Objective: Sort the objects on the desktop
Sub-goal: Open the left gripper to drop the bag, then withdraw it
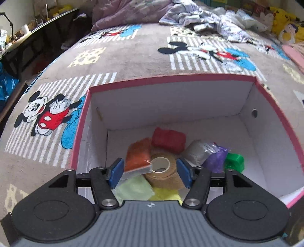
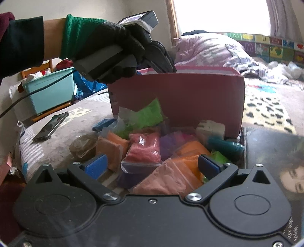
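Observation:
In the left wrist view my left gripper (image 1: 150, 172) hangs open over a pink-rimmed white box (image 1: 171, 79). Inside lie a tan tape roll (image 1: 163, 173), an orange bag (image 1: 137, 156), a red roll (image 1: 169, 139), a grey bag (image 1: 196, 153), a purple bag (image 1: 215, 158), a green piece (image 1: 234, 161) and pale yellow bags (image 1: 134, 188). In the right wrist view my right gripper (image 2: 152, 167) is open and empty above a pile of bagged coloured items: a red bag (image 2: 143, 148), orange bags (image 2: 190, 152), a green bag (image 2: 144, 115). The pink box (image 2: 176, 91) stands behind the pile.
A phone (image 2: 51, 126) lies on the Mickey Mouse blanket (image 1: 133, 55) at the left. A brown roll (image 2: 83, 145) and a teal roll (image 2: 224, 145) flank the pile. A teal bin (image 2: 49, 93) stands beyond. A magazine (image 2: 275, 161) lies at the right. Bedding (image 1: 199, 17) is piled behind.

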Demonstrator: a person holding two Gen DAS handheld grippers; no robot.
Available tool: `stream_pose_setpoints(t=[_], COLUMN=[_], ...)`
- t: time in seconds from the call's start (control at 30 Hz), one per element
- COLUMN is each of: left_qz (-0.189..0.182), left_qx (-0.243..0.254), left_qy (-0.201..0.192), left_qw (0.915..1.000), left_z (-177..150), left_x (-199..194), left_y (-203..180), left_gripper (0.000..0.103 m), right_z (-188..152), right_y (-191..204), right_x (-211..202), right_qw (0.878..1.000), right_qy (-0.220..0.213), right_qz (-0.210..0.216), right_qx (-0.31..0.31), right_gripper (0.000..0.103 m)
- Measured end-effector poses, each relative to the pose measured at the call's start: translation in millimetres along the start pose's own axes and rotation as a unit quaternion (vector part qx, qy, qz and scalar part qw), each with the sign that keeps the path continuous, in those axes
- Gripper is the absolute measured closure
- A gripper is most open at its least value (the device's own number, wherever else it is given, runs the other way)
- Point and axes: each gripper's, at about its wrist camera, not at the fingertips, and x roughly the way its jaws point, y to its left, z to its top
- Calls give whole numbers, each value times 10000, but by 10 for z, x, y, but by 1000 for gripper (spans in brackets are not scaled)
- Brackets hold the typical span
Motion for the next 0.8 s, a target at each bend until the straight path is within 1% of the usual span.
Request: stream_pose_setpoints(t=[0.2,0.37,0.57,0.8], left_qz=[21,-115,-222,-366], left_qx=[99,135,280,343], left_qy=[-362,-699,-1092,-1374], left_qw=[9993,9974,9934,9893], left_z=[-127,-249,-459,-719], left_x=[-324,-666,-1111,-1493], left_y=[-98,-190,-256,-207], left_gripper=[43,43,43,43], right_z=[44,-9,-78,-168], right_y=[43,122,221,343], right_x=[-62,-32,-117,-205], right_qw=[9997,9986,9979,9977], right_qy=[-116,18,-54,-8], right_qz=[-64,-214,-316,-379], right_qx=[-226,-474,-563,-564], right_gripper=[0,0,0,0])
